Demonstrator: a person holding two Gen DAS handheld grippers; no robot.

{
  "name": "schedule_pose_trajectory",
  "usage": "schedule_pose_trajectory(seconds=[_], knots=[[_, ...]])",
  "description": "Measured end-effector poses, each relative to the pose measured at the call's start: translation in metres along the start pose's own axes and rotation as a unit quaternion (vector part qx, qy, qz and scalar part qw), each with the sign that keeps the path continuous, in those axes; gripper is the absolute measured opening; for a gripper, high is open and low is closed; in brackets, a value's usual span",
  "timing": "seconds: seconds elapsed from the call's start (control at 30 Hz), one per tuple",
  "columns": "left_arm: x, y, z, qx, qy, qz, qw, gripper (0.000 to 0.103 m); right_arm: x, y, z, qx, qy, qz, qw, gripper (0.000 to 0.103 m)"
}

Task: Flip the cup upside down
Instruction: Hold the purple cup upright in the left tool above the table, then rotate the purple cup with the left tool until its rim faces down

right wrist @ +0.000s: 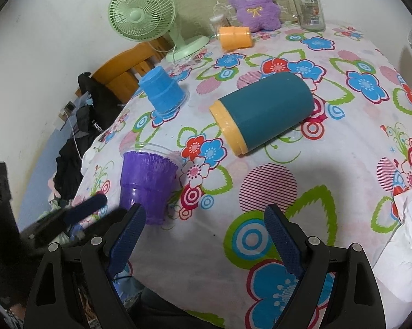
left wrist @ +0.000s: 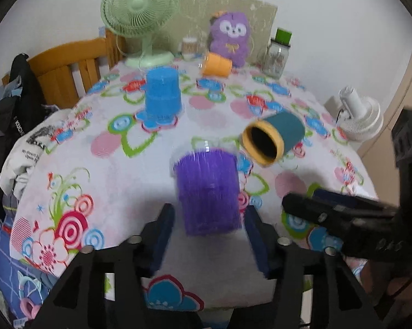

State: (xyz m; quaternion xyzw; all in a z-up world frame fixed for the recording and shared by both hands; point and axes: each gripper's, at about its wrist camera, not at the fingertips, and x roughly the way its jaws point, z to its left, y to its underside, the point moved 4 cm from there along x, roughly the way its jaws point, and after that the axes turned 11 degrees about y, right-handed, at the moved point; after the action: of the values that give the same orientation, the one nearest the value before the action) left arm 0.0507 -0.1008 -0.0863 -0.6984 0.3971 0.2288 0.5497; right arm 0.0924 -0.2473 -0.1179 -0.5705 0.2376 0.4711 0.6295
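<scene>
A purple plastic cup stands upright, rim up, on the flowered tablecloth. My left gripper is open, its blue pads either side of the cup's base, not touching it. The cup also shows in the right wrist view, left of my right gripper, which is open and empty above the cloth. The right gripper shows in the left wrist view at the right.
A blue cup stands upside down at the left. A teal cup with a yellow rim lies on its side. An orange cup lies by a purple plush toy, a green fan and a glass jar. Crumpled tissue lies at the right.
</scene>
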Motion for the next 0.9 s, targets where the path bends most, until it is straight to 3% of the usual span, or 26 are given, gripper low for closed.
schedule_pose_trajectory(seconds=[0.17,0.33,0.9], knots=[[0.015,0.004,-0.004,0.009,-0.004,0.009,0.9999,0.071,0.0,0.001,-0.003,0.002,0.001,0.0,1.0,0.09],[0.027,0.005,0.001,-0.001,-0.004,0.021,0.9998,0.056,-0.003,0.0,-0.008,0.006,0.014,-0.008,1.0,0.09],[-0.017,-0.02,-0.004,0.021,-0.007,-0.034,0.9992,0.055,-0.006,0.001,-0.011,0.012,0.008,-0.011,1.0,0.09]])
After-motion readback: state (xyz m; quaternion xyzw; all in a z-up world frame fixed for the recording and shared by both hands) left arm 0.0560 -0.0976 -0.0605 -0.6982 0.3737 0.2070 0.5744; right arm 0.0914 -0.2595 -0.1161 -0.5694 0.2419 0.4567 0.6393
